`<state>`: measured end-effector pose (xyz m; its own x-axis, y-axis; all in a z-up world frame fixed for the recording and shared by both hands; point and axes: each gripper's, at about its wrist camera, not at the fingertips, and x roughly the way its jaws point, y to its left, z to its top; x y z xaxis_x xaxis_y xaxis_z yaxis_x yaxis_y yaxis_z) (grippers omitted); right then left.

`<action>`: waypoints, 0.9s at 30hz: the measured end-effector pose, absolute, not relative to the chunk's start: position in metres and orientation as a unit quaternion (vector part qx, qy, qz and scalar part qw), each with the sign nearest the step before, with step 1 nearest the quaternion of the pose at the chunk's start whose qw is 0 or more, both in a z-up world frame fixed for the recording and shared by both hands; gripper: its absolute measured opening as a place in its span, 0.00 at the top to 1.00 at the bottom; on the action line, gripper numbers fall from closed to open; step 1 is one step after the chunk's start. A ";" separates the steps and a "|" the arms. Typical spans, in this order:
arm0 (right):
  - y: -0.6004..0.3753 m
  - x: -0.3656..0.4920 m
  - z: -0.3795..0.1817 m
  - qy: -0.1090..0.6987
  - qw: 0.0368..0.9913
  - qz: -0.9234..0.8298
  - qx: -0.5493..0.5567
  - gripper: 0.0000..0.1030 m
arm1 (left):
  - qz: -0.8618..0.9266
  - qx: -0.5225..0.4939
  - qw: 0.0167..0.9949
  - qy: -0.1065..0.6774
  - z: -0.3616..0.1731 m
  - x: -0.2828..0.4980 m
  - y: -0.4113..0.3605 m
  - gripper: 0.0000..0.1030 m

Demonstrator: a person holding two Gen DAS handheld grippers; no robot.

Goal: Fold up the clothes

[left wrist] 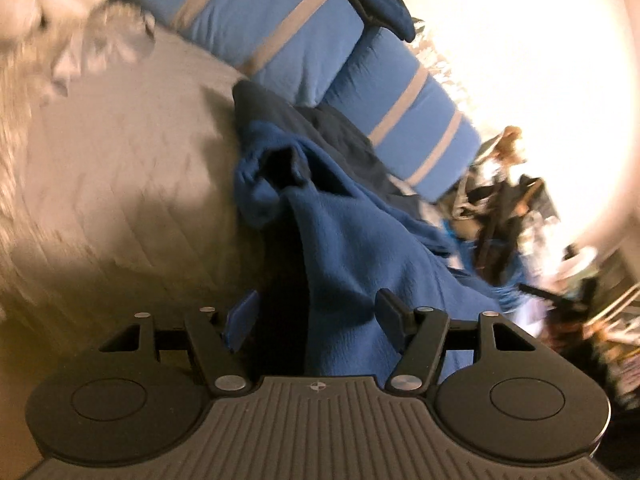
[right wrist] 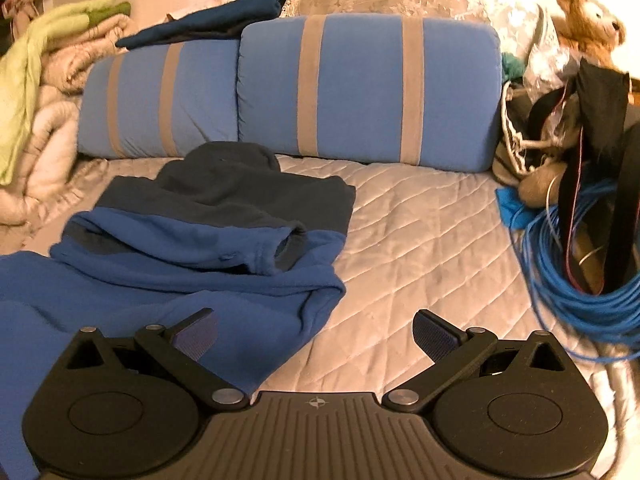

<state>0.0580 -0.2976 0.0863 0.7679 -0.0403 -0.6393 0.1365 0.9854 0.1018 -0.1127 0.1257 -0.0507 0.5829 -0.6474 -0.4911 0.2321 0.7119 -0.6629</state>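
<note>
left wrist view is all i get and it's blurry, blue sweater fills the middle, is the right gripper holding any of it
Observer: No. The right gripper is open, its fingers bare above the sweater edge and the quilt.
Operator: what's on the far right of the bed
Observer: A coil of blue cable beside black straps.
Operator: anything above that
Observer: A teddy bear sits at the top right corner.
Operator: and past the sweater on the other side
Observer: A heap of cream blankets with a light green cloth on top.
</note>
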 end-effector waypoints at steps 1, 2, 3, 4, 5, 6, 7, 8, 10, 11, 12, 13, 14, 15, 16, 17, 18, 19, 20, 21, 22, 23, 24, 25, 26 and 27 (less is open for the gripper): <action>-0.298 0.056 0.085 0.338 0.937 -0.046 0.075 0.00 | -0.271 -0.290 0.838 0.375 -0.057 -0.114 0.128 0.38; -0.299 0.053 0.084 0.338 0.937 -0.044 0.077 0.00 | -0.283 -0.303 0.829 0.375 -0.063 -0.114 0.129 0.39; -0.300 0.051 0.083 0.338 0.937 -0.042 0.080 0.00 | -0.294 -0.316 0.821 0.375 -0.069 -0.115 0.131 0.39; -0.301 0.049 0.082 0.338 0.936 -0.039 0.084 0.00 | -0.302 -0.329 0.812 0.375 -0.075 -0.115 0.133 0.39; -0.302 0.047 0.081 0.338 0.936 -0.036 0.090 0.00 | -0.307 -0.340 0.805 0.377 -0.080 -0.115 0.133 0.40; -0.303 0.045 0.079 0.337 0.936 -0.030 0.100 0.00 | -0.311 -0.351 0.798 0.379 -0.085 -0.114 0.134 0.40; -0.305 0.044 0.078 0.335 0.935 -0.025 0.110 0.00 | -0.313 -0.358 0.793 0.382 -0.089 -0.113 0.133 0.40; -0.306 0.042 0.076 0.334 0.935 -0.019 0.122 0.00 | -0.315 -0.359 0.790 0.383 -0.091 -0.112 0.132 0.49; -0.308 0.037 0.069 0.331 0.931 -0.006 0.154 0.00 | -0.324 -0.357 0.787 0.385 -0.089 -0.111 0.129 0.61; -0.309 0.035 0.066 0.330 0.929 0.000 0.167 0.00 | -0.326 -0.352 0.788 0.385 -0.087 -0.111 0.127 0.63; -0.309 0.031 0.063 0.330 0.928 0.003 0.174 0.00 | -0.326 -0.345 0.791 0.385 -0.084 -0.112 0.126 0.64; -0.308 0.027 0.061 0.330 0.927 0.007 0.180 0.00 | -0.325 -0.339 0.794 0.385 -0.081 -0.113 0.125 0.64; -0.307 0.023 0.058 0.330 0.926 0.010 0.185 0.00 | -0.323 -0.333 0.798 0.385 -0.078 -0.114 0.125 0.64; -0.304 0.018 0.055 0.331 0.925 0.013 0.185 0.00 | -0.319 -0.328 0.802 0.385 -0.075 -0.115 0.125 0.63; -0.302 0.012 0.053 0.331 0.925 0.016 0.186 0.00 | -0.313 -0.324 0.805 0.386 -0.073 -0.115 0.126 0.63; -0.299 0.006 0.050 0.332 0.925 0.018 0.185 0.00 | -0.307 -0.322 0.808 0.387 -0.072 -0.116 0.127 0.63; -0.297 0.000 0.048 0.335 0.924 0.018 0.182 0.00 | -0.301 -0.319 0.811 0.388 -0.070 -0.116 0.128 0.63; -0.295 -0.006 0.045 0.339 0.924 0.018 0.177 0.00 | -0.296 -0.318 0.813 0.389 -0.069 -0.116 0.130 0.62; -0.292 -0.014 0.043 0.344 0.924 0.016 0.169 0.00 | -0.292 -0.316 0.814 0.390 -0.068 -0.117 0.131 0.60; -0.290 -0.021 0.040 0.348 0.923 0.015 0.162 0.00 | -0.289 -0.314 0.815 0.391 -0.066 -0.117 0.132 0.60; -0.288 -0.028 0.038 0.353 0.922 0.017 0.156 0.00 | -0.288 -0.313 0.815 0.393 -0.065 -0.116 0.132 0.59; -0.286 -0.035 0.035 0.357 0.921 0.020 0.152 0.00 | -0.290 -0.310 0.815 0.395 -0.065 -0.116 0.131 0.57; -0.285 -0.043 0.031 0.360 0.920 0.026 0.152 0.00 | -0.293 -0.309 0.813 0.397 -0.065 -0.115 0.130 0.55; -0.284 -0.049 0.026 0.361 0.919 0.033 0.159 0.00 | -0.297 -0.308 0.811 0.400 -0.065 -0.113 0.129 0.54; -0.283 -0.055 0.022 0.361 0.917 0.040 0.166 0.01 | -0.302 -0.308 0.807 0.403 -0.066 -0.112 0.127 0.53; -0.283 -0.060 0.016 0.360 0.915 0.047 0.175 0.01 | -0.307 -0.311 0.803 0.405 -0.068 -0.111 0.126 0.53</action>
